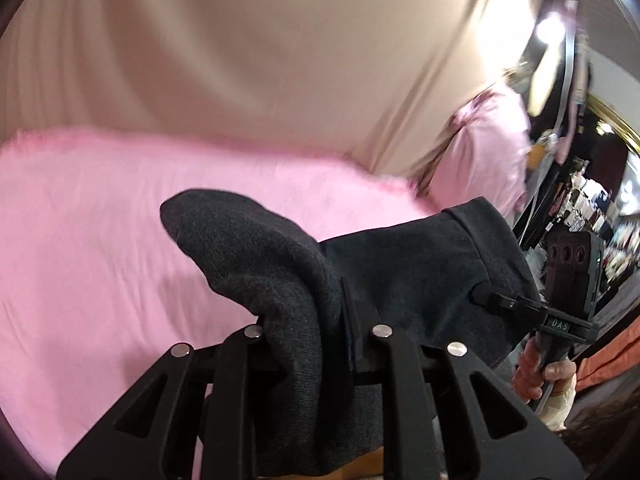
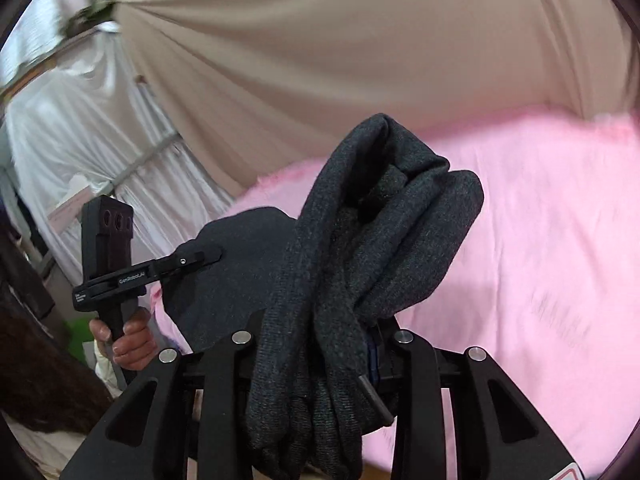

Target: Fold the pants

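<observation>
The dark grey pants (image 1: 400, 264) hang in the air above a pink blanket (image 1: 100, 240), stretched between both grippers. My left gripper (image 1: 320, 320) is shut on a bunched fold of the pants, which drapes over its fingers. My right gripper (image 2: 332, 320) is shut on another bunched part of the pants (image 2: 380, 232). In the left wrist view the right gripper (image 1: 486, 294) pinches the far edge of the cloth. In the right wrist view the left gripper (image 2: 208, 256) pinches the pants at the left. The fingertips are hidden by fabric.
The pink blanket (image 2: 540, 260) covers the surface below. A beige sheet (image 1: 260, 48) hangs behind it. A pink pillow (image 1: 488, 152) lies at the right. White draped cloth (image 2: 80, 140) stands at the left. A cluttered room lies beyond (image 1: 592, 208).
</observation>
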Action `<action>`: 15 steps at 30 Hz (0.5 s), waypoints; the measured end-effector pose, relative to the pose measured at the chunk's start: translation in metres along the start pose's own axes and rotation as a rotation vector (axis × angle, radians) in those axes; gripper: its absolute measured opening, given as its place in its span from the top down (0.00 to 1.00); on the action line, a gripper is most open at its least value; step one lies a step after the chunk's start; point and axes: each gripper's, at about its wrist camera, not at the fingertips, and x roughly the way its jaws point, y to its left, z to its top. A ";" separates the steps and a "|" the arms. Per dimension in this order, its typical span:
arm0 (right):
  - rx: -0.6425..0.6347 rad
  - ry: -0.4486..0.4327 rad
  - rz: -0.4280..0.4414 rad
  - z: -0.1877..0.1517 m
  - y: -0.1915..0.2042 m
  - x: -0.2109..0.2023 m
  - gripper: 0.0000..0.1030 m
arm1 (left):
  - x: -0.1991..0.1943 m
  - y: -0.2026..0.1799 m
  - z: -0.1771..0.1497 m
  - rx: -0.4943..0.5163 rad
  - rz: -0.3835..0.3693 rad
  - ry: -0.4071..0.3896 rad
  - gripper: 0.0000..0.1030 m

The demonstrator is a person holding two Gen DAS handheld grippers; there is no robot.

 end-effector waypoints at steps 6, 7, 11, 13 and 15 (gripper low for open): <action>-0.212 -0.288 0.009 0.090 0.043 -0.056 0.71 | -0.076 -0.052 0.079 0.196 0.019 -0.333 0.82; -0.238 -0.324 0.005 0.103 0.046 -0.060 0.71 | -0.084 -0.058 0.092 0.220 0.024 -0.382 0.82; -0.307 -0.422 0.007 0.160 0.044 -0.058 0.70 | -0.097 -0.067 0.132 0.267 0.057 -0.503 0.82; -0.296 -0.441 0.004 0.185 0.029 -0.046 0.70 | -0.087 -0.062 0.155 0.272 0.083 -0.528 0.81; -0.251 -0.426 0.007 0.207 0.000 -0.024 0.69 | -0.065 -0.051 0.174 0.254 0.111 -0.528 0.80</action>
